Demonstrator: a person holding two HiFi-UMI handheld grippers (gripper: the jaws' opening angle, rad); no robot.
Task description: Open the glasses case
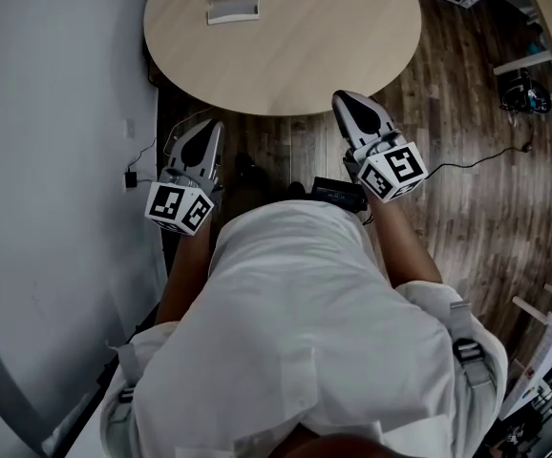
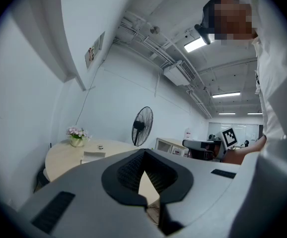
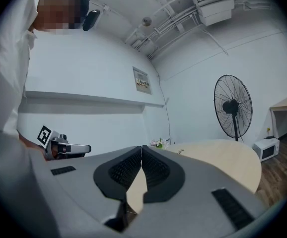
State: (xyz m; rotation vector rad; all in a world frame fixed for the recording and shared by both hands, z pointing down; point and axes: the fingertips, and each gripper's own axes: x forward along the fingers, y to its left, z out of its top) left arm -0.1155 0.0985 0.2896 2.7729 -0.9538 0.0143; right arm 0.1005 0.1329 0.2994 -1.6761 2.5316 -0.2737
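A: White shirt (image 1: 324, 332) nearest; round table (image 1: 333, 36) ahead; left gripper (image 1: 209, 128) and right gripper (image 1: 349, 99) both clenched on nothing, short of its edge.
B: The glasses case (image 1: 232, 6) lies on its far side; clenched jaws reaching over could shove it away.

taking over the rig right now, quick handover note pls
Left gripper: fingers shut, empty, held over the floor short of the table edge.
Right gripper: fingers shut, empty, also short of the table.
Glasses case: lies on the far left part of the round table, apart from both grippers, and looks closed.
Done: nothing yet.
Left: reach the case, steady it, open the lid.
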